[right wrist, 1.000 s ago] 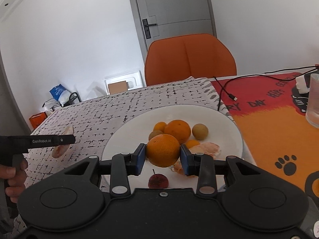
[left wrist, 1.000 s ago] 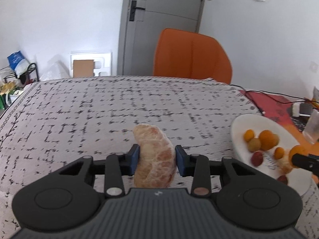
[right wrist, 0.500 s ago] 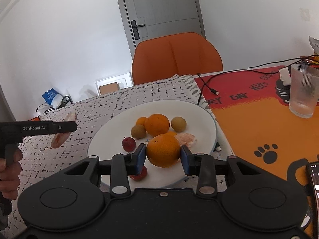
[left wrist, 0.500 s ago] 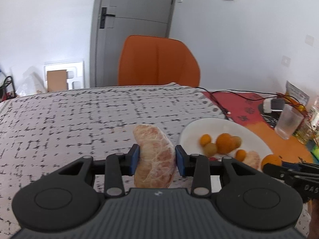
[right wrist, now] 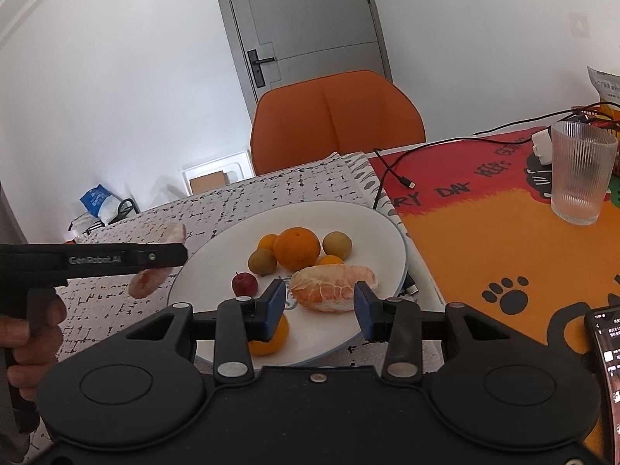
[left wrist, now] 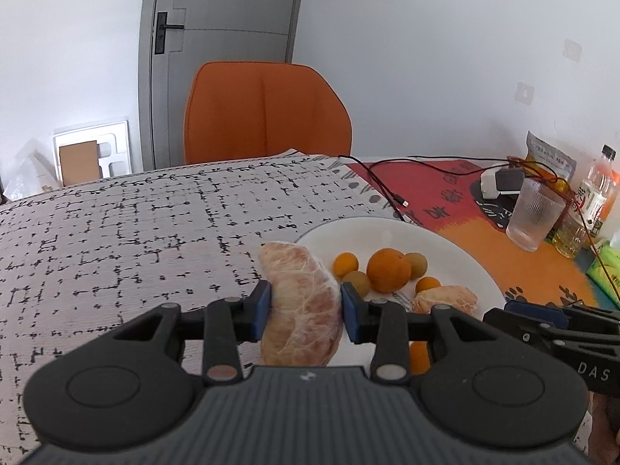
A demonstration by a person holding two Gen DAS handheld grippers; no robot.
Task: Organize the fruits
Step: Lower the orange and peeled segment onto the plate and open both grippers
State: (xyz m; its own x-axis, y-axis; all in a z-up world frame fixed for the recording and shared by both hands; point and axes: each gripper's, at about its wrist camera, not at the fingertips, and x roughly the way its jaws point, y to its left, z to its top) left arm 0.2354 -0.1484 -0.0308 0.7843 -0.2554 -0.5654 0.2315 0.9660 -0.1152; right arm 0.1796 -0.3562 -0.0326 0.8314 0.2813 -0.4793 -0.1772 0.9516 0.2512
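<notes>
Released a moment ago, the round orange fruit [right wrist: 271,339] now rests on the near rim of the white round plate [right wrist: 387,228], and the right gripper [right wrist: 319,308] hangs over it with jaws spread. Left gripper [left wrist: 304,312] pinches a peeled pomelo wedge [left wrist: 300,302], poised beside the plate, likely for the same gathering. Underneath, a black-flecked white tablecloth [left wrist: 116,232] covers the table; an orange chair [left wrist: 267,112] and grey door [left wrist: 221,38] stand behind.
</notes>
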